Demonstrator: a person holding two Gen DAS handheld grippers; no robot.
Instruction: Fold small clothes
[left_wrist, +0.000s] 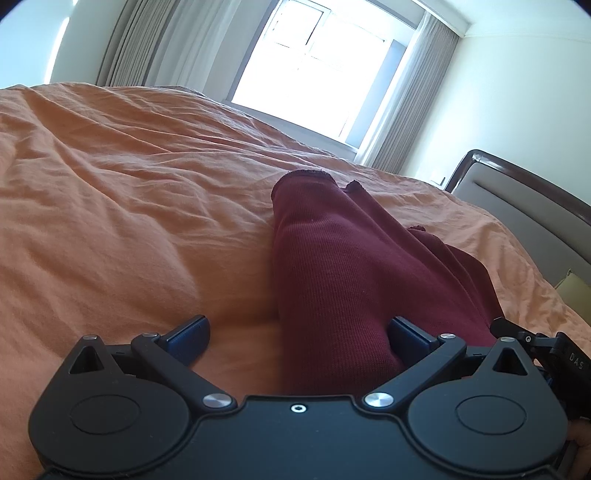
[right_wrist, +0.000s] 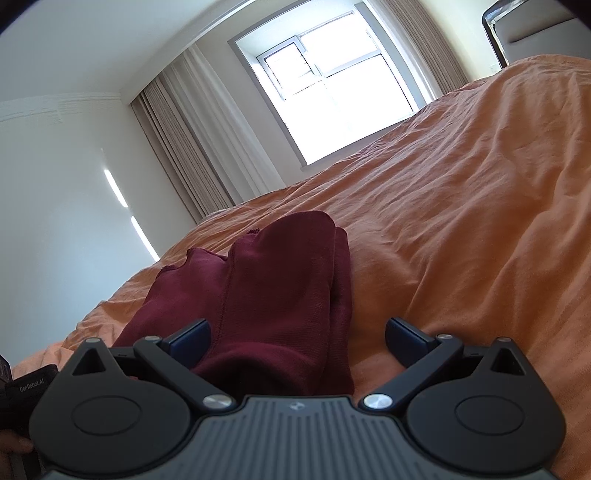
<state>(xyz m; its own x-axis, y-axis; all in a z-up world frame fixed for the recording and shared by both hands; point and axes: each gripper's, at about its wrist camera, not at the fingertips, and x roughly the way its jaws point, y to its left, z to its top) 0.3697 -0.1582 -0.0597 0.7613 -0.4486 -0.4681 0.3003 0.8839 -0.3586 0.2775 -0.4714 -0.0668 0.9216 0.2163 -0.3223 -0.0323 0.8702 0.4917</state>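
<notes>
A dark red ribbed garment (left_wrist: 332, 266) lies in a long folded strip on the orange bedcover (left_wrist: 110, 192), stretching away from me. My left gripper (left_wrist: 299, 332) is open and low over the near end, with the cloth's left edge running between its blue fingers (left_wrist: 190, 334). In the right wrist view the same garment (right_wrist: 273, 288) lies layered, its right edge between the fingers of my open right gripper (right_wrist: 297, 332). Neither gripper pinches the cloth. The near end of the garment is hidden under both gripper bodies.
The wrinkled orange bedcover (right_wrist: 480, 206) spreads wide on both sides. A padded headboard with a dark frame (left_wrist: 524, 192) stands at the right. A bright window (right_wrist: 332, 85) with curtains is beyond the bed. The other gripper's edge (left_wrist: 546, 350) shows close at the right.
</notes>
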